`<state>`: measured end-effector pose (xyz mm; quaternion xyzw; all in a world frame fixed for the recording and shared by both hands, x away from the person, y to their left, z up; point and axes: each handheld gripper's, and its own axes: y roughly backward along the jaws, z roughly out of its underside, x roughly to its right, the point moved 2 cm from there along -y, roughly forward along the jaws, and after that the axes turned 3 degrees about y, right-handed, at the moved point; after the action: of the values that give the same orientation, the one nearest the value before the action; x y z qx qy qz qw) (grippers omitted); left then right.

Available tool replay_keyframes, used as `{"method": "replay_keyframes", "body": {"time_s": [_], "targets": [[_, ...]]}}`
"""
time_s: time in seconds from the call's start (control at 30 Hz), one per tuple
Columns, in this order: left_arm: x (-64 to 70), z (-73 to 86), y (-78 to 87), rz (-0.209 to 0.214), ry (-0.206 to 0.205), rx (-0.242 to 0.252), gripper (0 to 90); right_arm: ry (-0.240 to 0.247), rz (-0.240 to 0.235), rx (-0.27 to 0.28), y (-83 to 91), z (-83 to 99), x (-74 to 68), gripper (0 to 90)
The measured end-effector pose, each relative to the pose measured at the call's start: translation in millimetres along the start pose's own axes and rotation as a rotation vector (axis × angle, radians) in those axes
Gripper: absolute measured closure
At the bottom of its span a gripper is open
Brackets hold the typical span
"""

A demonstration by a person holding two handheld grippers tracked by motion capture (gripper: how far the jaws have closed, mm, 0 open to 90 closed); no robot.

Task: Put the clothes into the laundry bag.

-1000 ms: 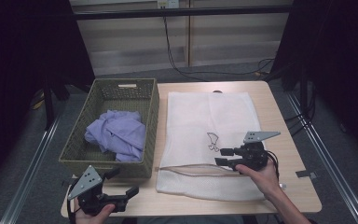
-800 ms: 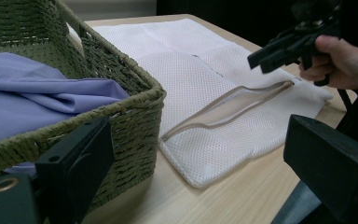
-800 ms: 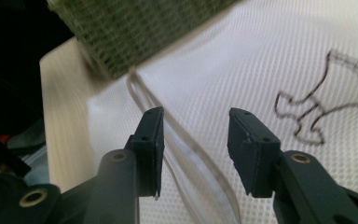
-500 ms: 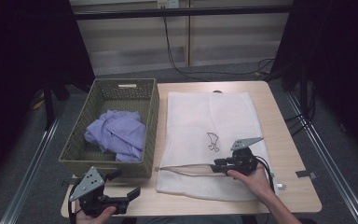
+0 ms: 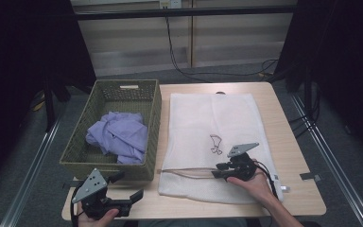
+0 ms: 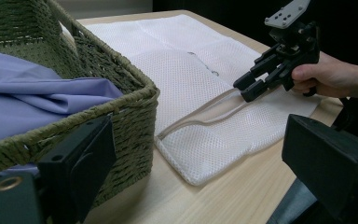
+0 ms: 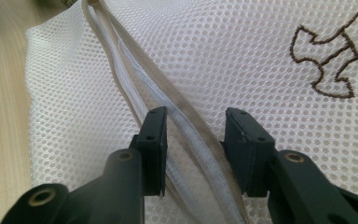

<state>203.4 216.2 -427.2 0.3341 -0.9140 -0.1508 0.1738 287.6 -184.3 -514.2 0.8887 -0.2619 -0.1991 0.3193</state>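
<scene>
A white mesh laundry bag [image 5: 217,118] lies flat on the wooden table, its zipper opening [image 5: 189,171] running across near the front. My right gripper [image 5: 216,172] rests low on that zipper and is open. Its jaws stand either side of the raised zipper band [image 7: 135,74] without pinching it, as the right gripper [image 7: 193,126] view shows close up. The left gripper view has the right gripper [image 6: 245,88] touching the bag [image 6: 205,154]. My left gripper [image 5: 128,185] hangs open at the table's front left, by the basket [image 5: 154,123]. A purple garment [image 5: 119,136] lies crumpled in the basket.
The green wicker basket [image 6: 135,100] stands against the bag's left edge. A brown embroidered motif [image 7: 326,60] marks the bag's middle. Bare table [image 5: 293,156] runs along the right side and front edge. Cables lie on the floor behind the table.
My right gripper has moved left and toward the front edge, coming down onto the bag's zipper. The left gripper has hardly shifted.
</scene>
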Motion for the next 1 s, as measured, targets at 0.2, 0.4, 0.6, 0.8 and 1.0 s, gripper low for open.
{"method": "replay_keyframes", "body": {"time_s": [0.2,0.4,0.6,0.8,1.0], "targets": [[-5.5,-0.4,0.3,-0.02,0.019,0.007,11.3,0.03,0.047,-0.02,-0.6,0.7,0.7,75.9],[-3.6,-3.3,-1.5,-0.026,0.013,0.007,11.4,-0.013,0.061,-0.015,0.0,2.0,4.3,86.3],[-2.8,-5.2,-7.7,0.0,0.003,0.0,11.5,-0.048,0.059,-0.006,2.4,3.5,3.5,87.3],[-5.2,-5.8,-10.2,0.019,0.007,-0.005,11.5,-0.071,0.052,0.018,6.4,3.8,3.9,87.4],[-1.9,-5.7,-8.9,0.038,-0.003,-0.005,11.5,-0.091,0.052,0.06,13.0,1.2,2.2,87.5]]}}
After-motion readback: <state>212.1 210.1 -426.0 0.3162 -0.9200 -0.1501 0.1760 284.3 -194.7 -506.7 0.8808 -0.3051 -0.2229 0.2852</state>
